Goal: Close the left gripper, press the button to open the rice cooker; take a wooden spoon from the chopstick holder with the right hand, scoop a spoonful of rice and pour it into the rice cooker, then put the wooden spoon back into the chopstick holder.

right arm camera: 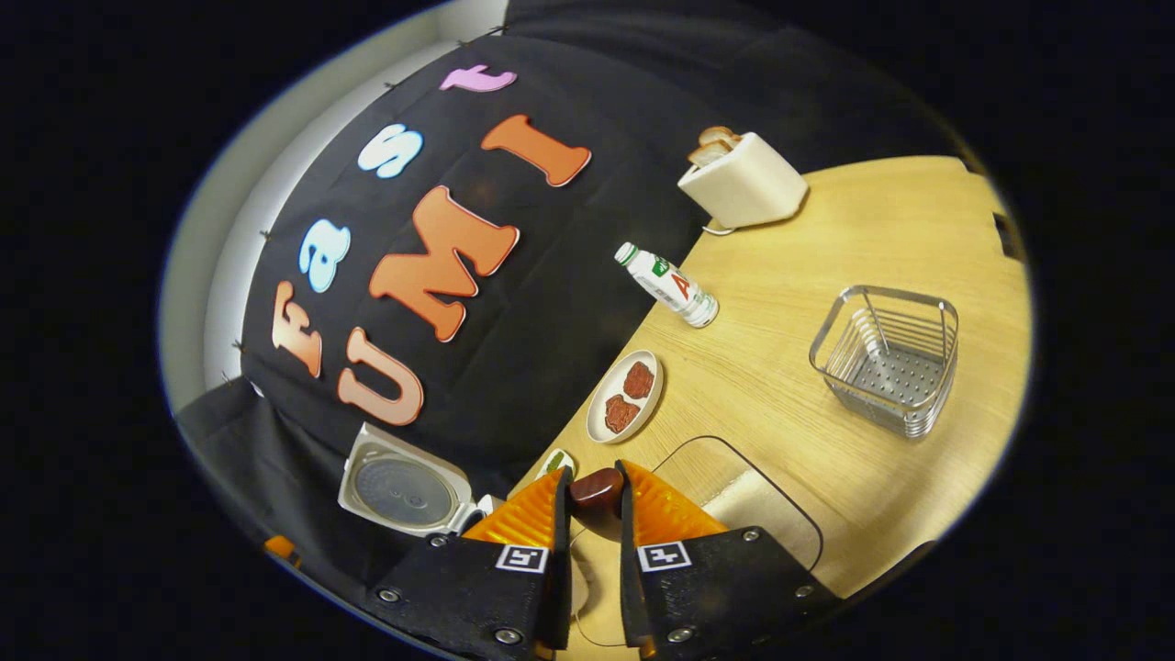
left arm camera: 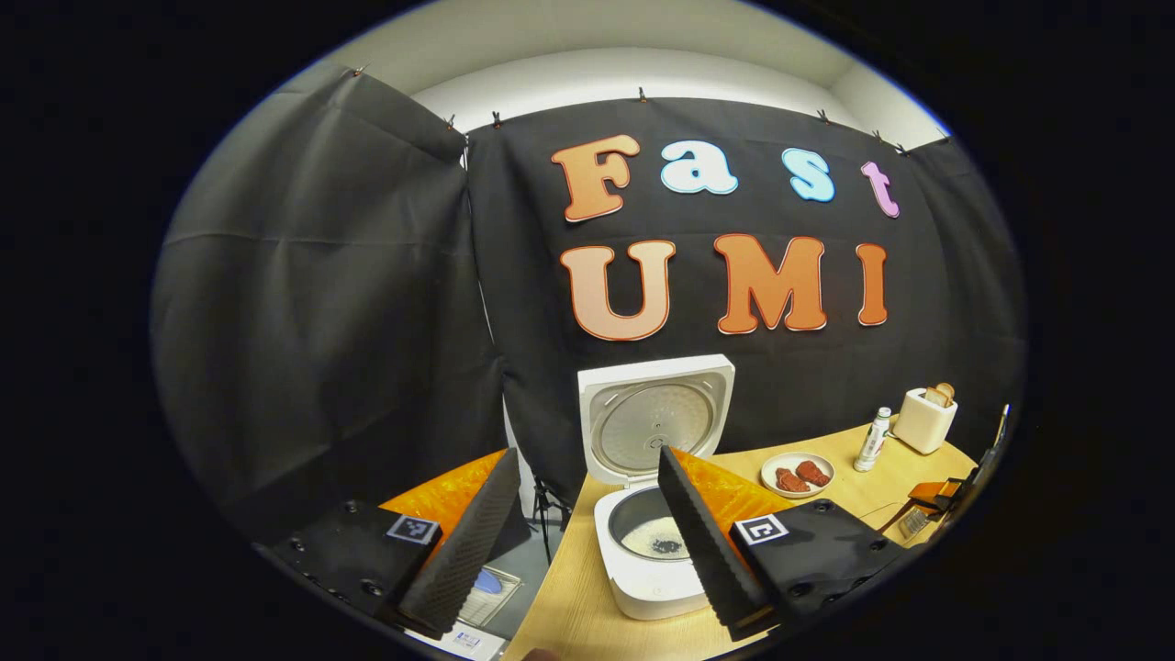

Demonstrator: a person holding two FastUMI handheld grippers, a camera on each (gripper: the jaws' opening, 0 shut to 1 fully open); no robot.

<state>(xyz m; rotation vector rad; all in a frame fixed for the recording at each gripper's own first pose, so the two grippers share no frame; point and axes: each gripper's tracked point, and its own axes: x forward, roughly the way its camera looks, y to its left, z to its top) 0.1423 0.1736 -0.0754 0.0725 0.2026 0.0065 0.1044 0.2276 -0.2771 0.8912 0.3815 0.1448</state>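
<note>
The white rice cooker [left arm camera: 647, 588] stands open on the wooden table, its lid [left arm camera: 654, 418] upright. White rice with a dark patch lies in its pot [left arm camera: 654, 537]. My left gripper [left arm camera: 587, 454] hovers open in front of the cooker with nothing between its fingers. My right gripper [right arm camera: 595, 482] is shut on a wooden spoon [right arm camera: 597, 488], whose dark brown rounded end pokes out between the fingertips; the remainder of the spoon is hidden. The wire chopstick holder [right arm camera: 886, 358] stands to the right, apart from the gripper. The cooker lid [right arm camera: 404, 491] shows at lower left.
A plate with two red pieces [right arm camera: 626, 397], a small bottle [right arm camera: 667, 285] and a toaster with bread [right arm camera: 744, 179] line the table's back edge. A clear rounded tray [right arm camera: 734, 500] lies under the right gripper. The table's left edge runs close beside the cooker [left arm camera: 560, 569].
</note>
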